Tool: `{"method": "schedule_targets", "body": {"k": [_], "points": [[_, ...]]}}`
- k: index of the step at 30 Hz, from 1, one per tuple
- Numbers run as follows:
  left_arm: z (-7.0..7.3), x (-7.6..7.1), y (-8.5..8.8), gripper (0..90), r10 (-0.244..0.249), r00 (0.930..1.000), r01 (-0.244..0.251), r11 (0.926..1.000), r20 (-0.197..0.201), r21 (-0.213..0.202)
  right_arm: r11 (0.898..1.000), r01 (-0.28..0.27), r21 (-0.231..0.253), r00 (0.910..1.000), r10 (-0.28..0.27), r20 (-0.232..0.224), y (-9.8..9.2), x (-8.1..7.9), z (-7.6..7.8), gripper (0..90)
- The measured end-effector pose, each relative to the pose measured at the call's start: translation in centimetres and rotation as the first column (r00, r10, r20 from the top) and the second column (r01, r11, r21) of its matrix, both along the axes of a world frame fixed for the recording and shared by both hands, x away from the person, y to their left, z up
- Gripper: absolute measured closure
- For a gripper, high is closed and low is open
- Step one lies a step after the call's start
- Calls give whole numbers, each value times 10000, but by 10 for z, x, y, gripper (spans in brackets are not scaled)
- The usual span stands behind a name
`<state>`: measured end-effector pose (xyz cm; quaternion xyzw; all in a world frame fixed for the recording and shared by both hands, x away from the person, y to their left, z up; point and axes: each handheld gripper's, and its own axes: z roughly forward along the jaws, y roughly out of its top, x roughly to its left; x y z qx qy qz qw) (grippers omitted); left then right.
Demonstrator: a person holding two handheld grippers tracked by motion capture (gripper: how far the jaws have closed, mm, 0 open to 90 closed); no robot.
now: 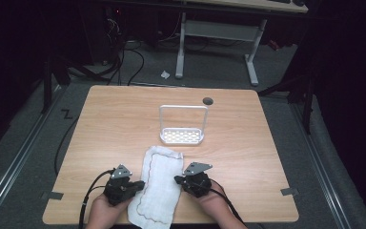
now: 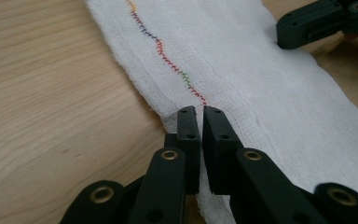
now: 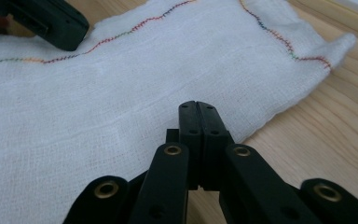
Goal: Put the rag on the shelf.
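A white cloth (image 1: 158,186) is seen lying flat near the front edge of the surface (image 1: 114,119), its near end hanging just over that edge, and it is flanked by the 2 tools. The left tool (image 1: 140,183) is set at the cloth's left hem; in the left gripper view its jaws are nearly together with a thin slit between them, and the edge of the cloth (image 2: 242,84) appears to be pinched there, beside the line of coloured stitching (image 2: 168,60). The right tool (image 1: 177,179) is set at the opposite hem; in the right gripper view its jaws are pressed fully together over the cloth (image 3: 121,93), though whether fabric is actually caught between them cannot be told, since the tips cover the spot. The step in hand is judged to be the taking of both long edges, ahead of a fold or a lift. For the next move, an even rise of both tools would be called for, so that the fabric is kept taut and not dragged askew. A white wire rack (image 1: 182,125) is left standing behind the cloth, well apart, toward the middle of the surface. The cloth's near end is cut off at the bottom of the high view, and the hands are partly cropped there.
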<state>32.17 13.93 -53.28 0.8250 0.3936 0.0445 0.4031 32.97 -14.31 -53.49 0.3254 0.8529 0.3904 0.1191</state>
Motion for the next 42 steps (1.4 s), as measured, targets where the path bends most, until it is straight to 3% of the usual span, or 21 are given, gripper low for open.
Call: {"method": "schedule_targets", "body": {"k": [1, 5, 7, 11, 16, 17, 22, 24, 27, 28, 29, 30, 31, 32, 33, 34, 35, 36, 38, 39, 42], "points": [[0, 0, -8, 854, -313, 9995, 313, 9995, -30, 1, 10000, 84, -10, 10000, -84, -19, -3, 0, 0, 900], [1, -1, -24, 855, -740, 9972, 739, 9971, 52, 153, 9991, 415, -50, 9991, -415, 24, -15, -2, 0, 900], [1, -2, -39, 855, -1273, 9919, 1273, 9918, 17, 134, 9970, 767, 119, 9970, -766, -68, -32, -3, -1, 900], [1, -4, -55, 855, -1825, 9832, 1825, 9831, -1, 159, 9920, 1216, 325, 9923, -1208, -258, -50, -6, -1, 900], [1, -8, -66, 857, -2241, 9745, 2241, 9746, -93, 33, 9891, 1404, 436, 9894, -1386, -436, -63, -9, -1, 900], [0, -12, -70, 857, -2483, 9686, 2483, 9687, -84, 25, 9894, 1417, 306, 9895, -1406, -345, -66, -12, 0, 900], [1, -17, -72, 850, -2666, 9638, 2667, 9638, -48, 77, 9896, 1415, 256, 9896, -1408, -295, -72, -19, 0, 896], [2, -15, -69, 843, -2590, 9659, 2590, 9659, -33, 54, 9889, 1445, 344, 9883, -1425, -545, -73, -17, 1, 874], [5, -15, -63, 840, -2484, 9685, 2480, 9685, 188, 225, 9905, 1359, 194, 9900, -1350, -411, -73, -16, 5, 818], [7, -13, -55, 823, -2235, 9740, 2231, 9747, 377, 146, 9920, 1254, 157, 9921, -1255, 87, -78, -18, 14, 737], [7, -13, -55, 809, -2235, 9740, 2231, 9747, 377, 146, 9920, 1254, 157, 9921, -1255, 87, -78, -18, 14, 737], [8, -10, -49, 775, -1930, 9799, 1929, 9812, 502, 80, 9932, 1164, -15, 9890, -1157, 925, -84, -20, 18, 696], [8, -7, -45, 775, -1663, 9840, 1662, 9861, 642, 65, 9932, 1164, -15, 9890, -1157, 925, -84, -20, 18, 696], [8, -2, -42, 752, -1319, 9885, 1314, 9913, 741, 123, 9898, 1422, -98, 9801, -1394, 1413, -87, -20, 18, 682], [9, 6, -38, 684, -718, 9940, 709, 9974, 821, 143, 9835, 1805, 111, 9738, -1803, 1383, -92, -17, 19, 680], [9, 6, -38, 652, -718, 9940, 709, 9974, 821, 143, 9835, 1805, 111, 9738, -1803, 1383, -92, -17, 19, 680], [9, 16, -37, 612, -89, 9958, 78, 9999, 906, 121, 9830, 1801, 367, 9746, -1833, 1288, -94, -15, 18, 612], [8, 20, -37, 582, 145, 9951, -153, 9999, 978, 74, 9831, 1795, 367, 9734, -1828, 1381, -94, -14, 17, 574], [7, 24, -38, 546, 340, 9945, -345, 9994, 995, 38, 9811, 1923, 226, 9675, -1934, 1630, -93, -15, 17, 567], [6, 29, -39, 469, 496, 9949, -488, 9987, 875, -122, 9828, 1846, 97, 9565, -1819, 2280, -89, -16, 17, 531], [1, 48, -43, 389, 672, 9976, -657, 9952, 189, -719, 9847, 1732, -195, 9554, -1631, 2462, -84, -16, 16, 527]]}}
